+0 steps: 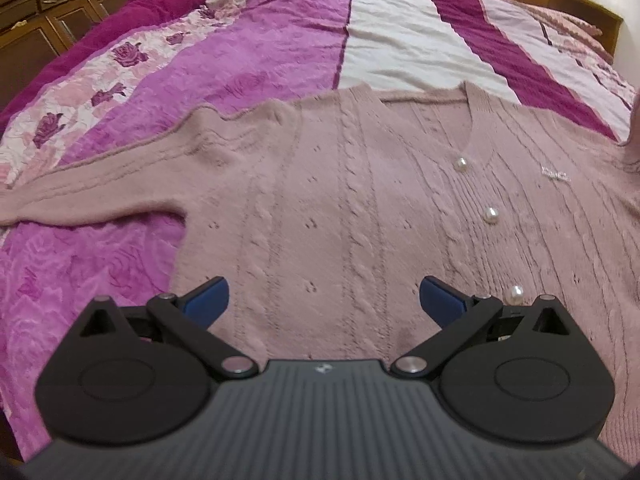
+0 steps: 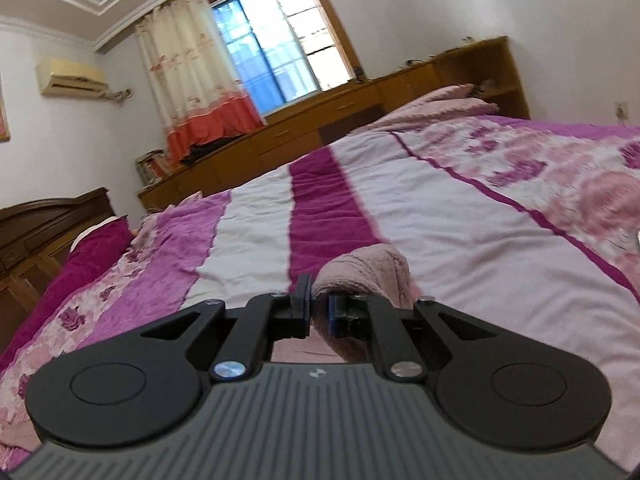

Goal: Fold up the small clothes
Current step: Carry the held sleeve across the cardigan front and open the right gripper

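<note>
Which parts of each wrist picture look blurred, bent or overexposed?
Left wrist view: the bed's far edge curves from fisheye distortion, and the pink cable-knit cardigan looks slightly soft. Right wrist view: the floral purple bedspread smears at the right edge, and the bright window is washed out.

Left wrist steeply down, right wrist nearly level, sharing bedspread (image 1: 280, 40)

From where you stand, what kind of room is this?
Most likely a home bedroom. A wide bed with a pink and purple quilt fills the view, a curtained window is behind it, and a pink knitted cardigan lies spread on the quilt.
</note>
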Available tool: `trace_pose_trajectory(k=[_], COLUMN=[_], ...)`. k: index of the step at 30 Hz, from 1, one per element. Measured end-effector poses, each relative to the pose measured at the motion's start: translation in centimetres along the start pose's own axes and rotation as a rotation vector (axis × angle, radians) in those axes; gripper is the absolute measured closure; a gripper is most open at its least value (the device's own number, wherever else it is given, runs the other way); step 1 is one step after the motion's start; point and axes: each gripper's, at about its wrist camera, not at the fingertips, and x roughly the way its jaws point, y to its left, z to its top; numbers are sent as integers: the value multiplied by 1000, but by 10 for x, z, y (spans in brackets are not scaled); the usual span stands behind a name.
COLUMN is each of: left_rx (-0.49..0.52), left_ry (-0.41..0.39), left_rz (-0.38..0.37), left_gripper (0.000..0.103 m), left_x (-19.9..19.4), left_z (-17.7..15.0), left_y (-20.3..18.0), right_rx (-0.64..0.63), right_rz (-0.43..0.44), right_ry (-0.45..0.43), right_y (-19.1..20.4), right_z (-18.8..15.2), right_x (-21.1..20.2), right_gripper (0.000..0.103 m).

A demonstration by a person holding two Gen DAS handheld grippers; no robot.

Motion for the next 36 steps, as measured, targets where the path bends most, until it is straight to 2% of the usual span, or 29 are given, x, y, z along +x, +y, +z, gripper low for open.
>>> trace_pose_trajectory(k=[4,10,18,21,28,36], left_rx=[-15,-29,-69,-83,-92,-94], left_ry=[-1,-22,-32,-21,-7,4], left_rz=[2,-18,-11,-8,1,-4], left_gripper=[0,0,0,0,0,0], left_x=[0,-2,0,3,9,16], left_z=[8,20,22,20,15,14], left_y=[7,15,30,37,46,45], right_rx=[-27,-63,-129,-162,-173,-166], right_rz=[34,70,138,154,166,171], right_ry=[11,74,152,207,336,439], right_y=[35,87,144,159,167,162], right_z=[-3,-24,-66,-86,-136,-162], right_x=[6,24,57,72,102,119], right_gripper=[93,93,93,93,93,91])
